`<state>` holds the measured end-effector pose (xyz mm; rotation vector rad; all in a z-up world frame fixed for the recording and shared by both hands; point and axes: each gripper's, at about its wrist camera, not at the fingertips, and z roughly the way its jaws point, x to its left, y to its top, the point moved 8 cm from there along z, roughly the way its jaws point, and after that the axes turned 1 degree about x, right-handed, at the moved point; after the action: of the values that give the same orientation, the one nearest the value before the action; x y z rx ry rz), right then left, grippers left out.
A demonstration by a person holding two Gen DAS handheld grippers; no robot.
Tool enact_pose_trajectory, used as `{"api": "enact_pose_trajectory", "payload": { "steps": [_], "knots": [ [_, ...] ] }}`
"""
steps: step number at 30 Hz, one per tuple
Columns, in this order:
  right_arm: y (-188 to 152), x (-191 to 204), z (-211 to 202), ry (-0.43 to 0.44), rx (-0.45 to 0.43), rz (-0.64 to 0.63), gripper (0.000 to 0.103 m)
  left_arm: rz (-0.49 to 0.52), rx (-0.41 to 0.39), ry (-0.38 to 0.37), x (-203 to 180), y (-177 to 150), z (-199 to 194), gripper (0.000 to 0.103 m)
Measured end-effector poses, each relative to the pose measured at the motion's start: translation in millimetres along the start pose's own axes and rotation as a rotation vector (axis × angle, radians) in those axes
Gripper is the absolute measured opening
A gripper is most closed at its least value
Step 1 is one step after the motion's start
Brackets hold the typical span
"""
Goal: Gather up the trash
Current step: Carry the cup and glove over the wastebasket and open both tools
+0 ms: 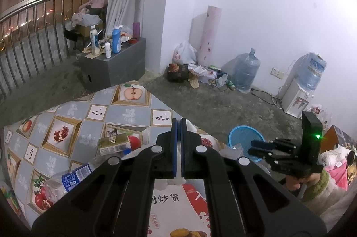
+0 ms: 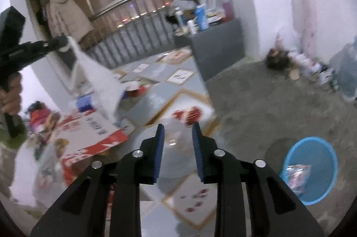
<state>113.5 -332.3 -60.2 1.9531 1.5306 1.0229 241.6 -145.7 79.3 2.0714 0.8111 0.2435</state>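
Note:
My left gripper [image 1: 179, 123] is shut on the top edge of a white plastic bag [image 2: 98, 80], which hangs from its tips [image 2: 63, 42] over the table. The bag's red-printed lower part [image 1: 178, 203] lies below the fingers. A crushed clear bottle with a blue label [image 1: 67, 179] and a green carton [image 1: 113, 143] lie on the fruit-patterned tablecloth [image 1: 73, 107]. My right gripper [image 2: 178, 127] stands open at the table's corner, with something pale and translucent [image 2: 176, 147], blurred, beyond its pads. It also shows beside the blue basket [image 1: 254, 147].
A blue plastic basket [image 2: 312, 170] sits on the concrete floor to the right, with a shiny wrapper [image 2: 296, 174] in it. A grey box [image 1: 116, 67] with bottles stands beyond the table. Water jugs [image 1: 245, 71], a dispenser [image 1: 296, 100] and clutter line the wall.

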Motion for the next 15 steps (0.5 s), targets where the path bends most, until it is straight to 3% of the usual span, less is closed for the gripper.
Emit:
{"api": "enact_pose_trajectory", "payload": {
  "steps": [2,5,6,8,10,15],
  "knots": [
    [-6,-9,18,-0.016,0.051,-0.011,0.041,0.000,-0.002,0.000,0,0,0,0.000],
    [-17,-14,47,-0.015,0.127,-0.016,0.040,-0.001,-0.001,0.000,1,0,0,0.000],
    [-19,-14,52,0.004,0.134,0.000,0.036,0.000,0.000,0.000,1,-1,0,0.000],
    [-21,-17,57,0.037,0.144,0.056,0.013,0.000,0.000,0.001,1,0,0,0.000],
    [-20,-19,54,0.057,0.123,0.089,0.007,-0.001,-0.001,0.000,1,1,0,0.000],
    [-25,-17,42,0.051,0.108,0.072,0.006,0.001,0.001,0.002,1,0,1,0.000]
  ]
}}
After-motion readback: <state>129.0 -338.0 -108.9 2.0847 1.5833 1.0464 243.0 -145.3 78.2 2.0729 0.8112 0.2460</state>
